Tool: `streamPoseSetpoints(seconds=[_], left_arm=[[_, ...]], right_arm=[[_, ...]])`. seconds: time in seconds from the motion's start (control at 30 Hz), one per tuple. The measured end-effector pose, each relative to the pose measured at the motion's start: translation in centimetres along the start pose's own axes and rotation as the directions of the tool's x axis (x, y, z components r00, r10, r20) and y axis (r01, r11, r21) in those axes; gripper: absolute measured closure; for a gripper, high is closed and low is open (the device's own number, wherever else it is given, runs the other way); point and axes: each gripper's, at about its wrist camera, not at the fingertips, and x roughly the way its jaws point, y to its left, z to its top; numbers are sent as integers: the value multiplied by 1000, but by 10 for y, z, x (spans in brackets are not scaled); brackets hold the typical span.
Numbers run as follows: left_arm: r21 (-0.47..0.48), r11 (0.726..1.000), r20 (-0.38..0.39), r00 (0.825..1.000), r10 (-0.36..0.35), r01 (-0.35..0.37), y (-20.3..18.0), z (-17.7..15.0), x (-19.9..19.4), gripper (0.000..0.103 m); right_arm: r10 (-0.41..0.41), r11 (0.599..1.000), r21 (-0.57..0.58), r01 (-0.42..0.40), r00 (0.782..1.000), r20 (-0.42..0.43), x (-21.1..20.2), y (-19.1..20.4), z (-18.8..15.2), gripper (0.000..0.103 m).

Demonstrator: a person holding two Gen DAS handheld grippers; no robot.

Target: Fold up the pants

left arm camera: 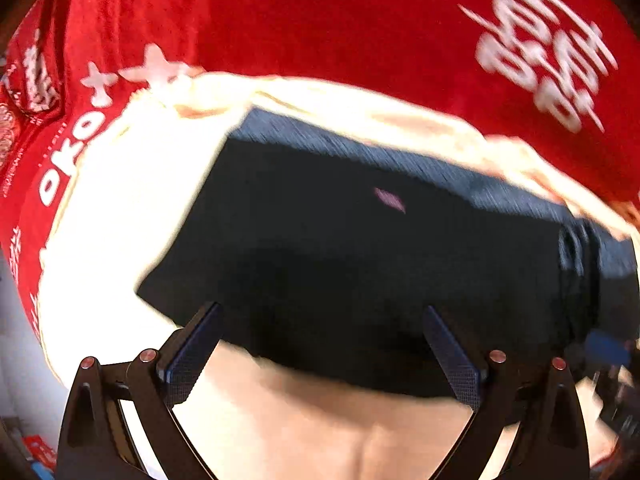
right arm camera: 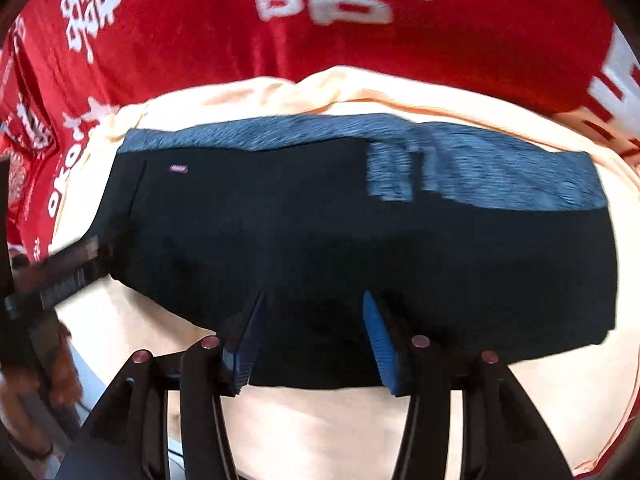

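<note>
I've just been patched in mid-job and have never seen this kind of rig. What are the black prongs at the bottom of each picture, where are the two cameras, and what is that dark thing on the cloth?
There is no robot arm here. A person holds a two-finger gripper in each hand, and each gripper carries a fisheye camera looking forward along its fingers. The prongs are those fingers: the left gripper in one view, the right gripper in the other. Both stand open and hold nothing, their tips at the near edge of the pants. The pants are dark, already folded into a compact block, with a grey-blue band along the far edge. They lie on a cream cloth spread over a red cover with white characters. The pictures are motion-blurred.
</note>
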Motion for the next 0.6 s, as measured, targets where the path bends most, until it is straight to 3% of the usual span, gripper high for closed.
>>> streamPoseSetpoints(seconds=[0.1,0.23,0.43,0.6], left_arm=[[-16,999,4,999,43,-43,2,16,30,3],[-36,995,-67,994,86,-89,33,6,57,3],[42,995,-48,994,96,-94,42,-13,47,3],[-46,999,-87,996,-12,8,49,-17,35,3]], right_arm=[[-9,1000,-13,8,999,-34,15,12,-1,49],[-21,999,-27,20,998,-66,26,22,-9,49],[-41,999,-31,39,996,-74,23,23,-13,48],[-71,995,-68,67,996,-49,12,25,-13,43]])
